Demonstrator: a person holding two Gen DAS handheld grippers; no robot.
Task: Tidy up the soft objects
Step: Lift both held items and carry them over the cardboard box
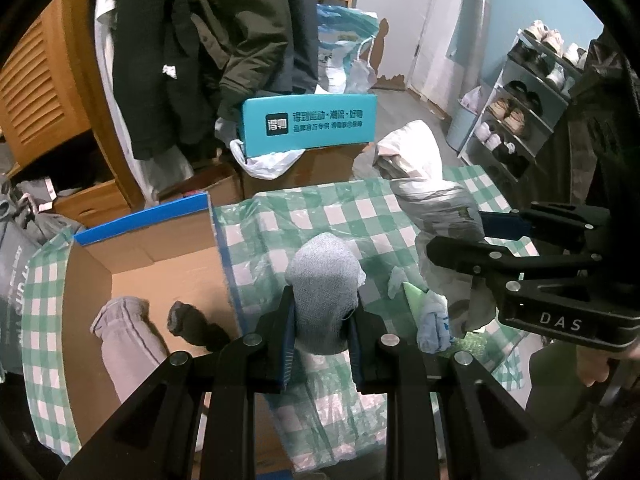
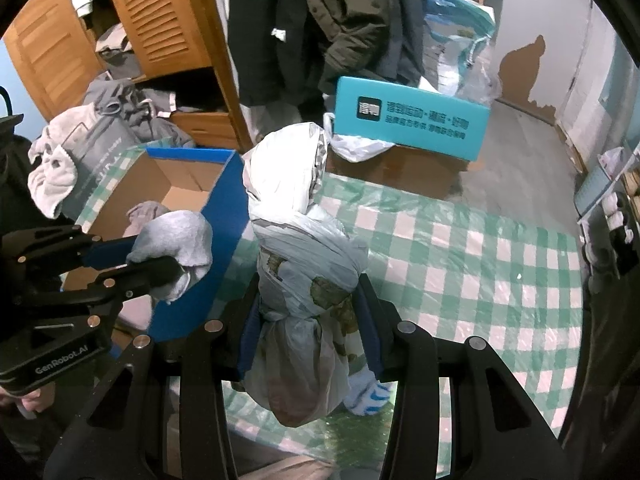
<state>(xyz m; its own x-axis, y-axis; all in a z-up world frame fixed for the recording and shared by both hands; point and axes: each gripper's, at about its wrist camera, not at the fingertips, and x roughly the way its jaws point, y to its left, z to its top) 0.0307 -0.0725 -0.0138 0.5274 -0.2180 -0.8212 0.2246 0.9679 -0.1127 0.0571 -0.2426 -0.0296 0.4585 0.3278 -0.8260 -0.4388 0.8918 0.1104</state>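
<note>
My left gripper [image 1: 322, 312] is shut on a rolled grey sock [image 1: 324, 280], held above the checked cloth just right of the open cardboard box [image 1: 160, 264]. The same sock [image 2: 176, 236] shows in the right wrist view, clamped in the left gripper [image 2: 160, 260] near the box's blue wall [image 2: 228, 216]. My right gripper [image 2: 310, 312] is shut on a knotted white plastic bag bundle [image 2: 300, 240], lifted off the cloth; that bundle [image 1: 436, 208] also shows at the right of the left wrist view. Inside the box lie a pale grey garment [image 1: 124, 332] and a dark sock [image 1: 188, 320].
A green-and-white checked cloth [image 2: 460, 264] covers the table. A blue-and-white glove [image 2: 366, 394] lies on it near me. A teal box [image 1: 308, 124] stands on a carton behind, coats hang beyond, and a shoe rack [image 1: 516, 112] stands at the right.
</note>
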